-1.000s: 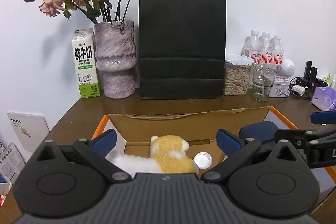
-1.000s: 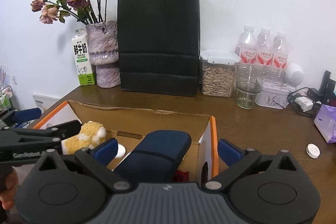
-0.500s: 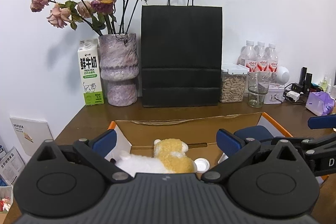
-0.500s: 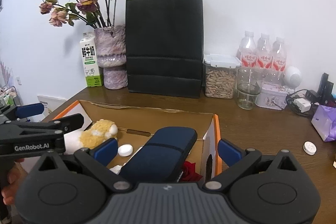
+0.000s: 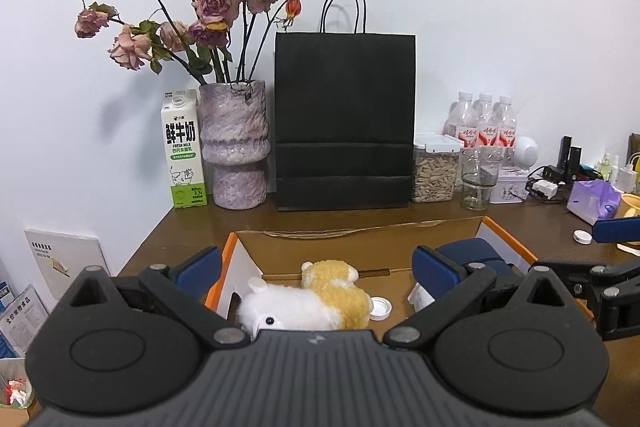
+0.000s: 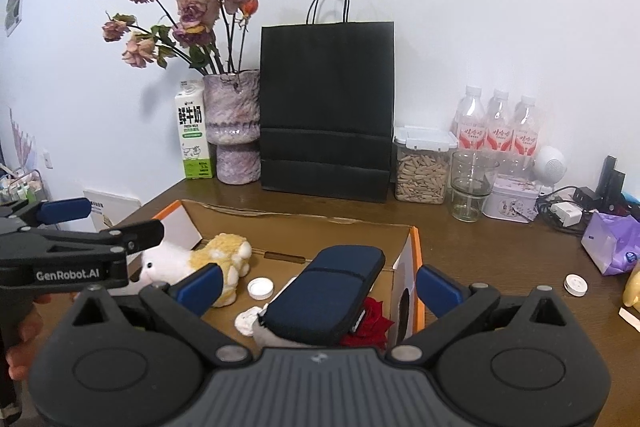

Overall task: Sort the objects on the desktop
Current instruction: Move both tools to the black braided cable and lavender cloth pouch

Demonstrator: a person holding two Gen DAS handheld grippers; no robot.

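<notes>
The cardboard box [image 6: 404,269] sits at the near edge of the desk [image 6: 500,247] and holds the sorted items: a plush toy [image 5: 312,297], a white cap [image 6: 260,287], a navy case [image 6: 332,291] and a red rose [image 6: 370,323]. The left gripper [image 5: 316,263] and the right gripper [image 6: 316,287] both hang above the box with jaws spread, gripping nothing. Judged step: between deposits. A round white disc [image 6: 575,283] lies on the desk right of the box; the next move likely calls for the right gripper to travel there and close on its thin rim.
</notes>
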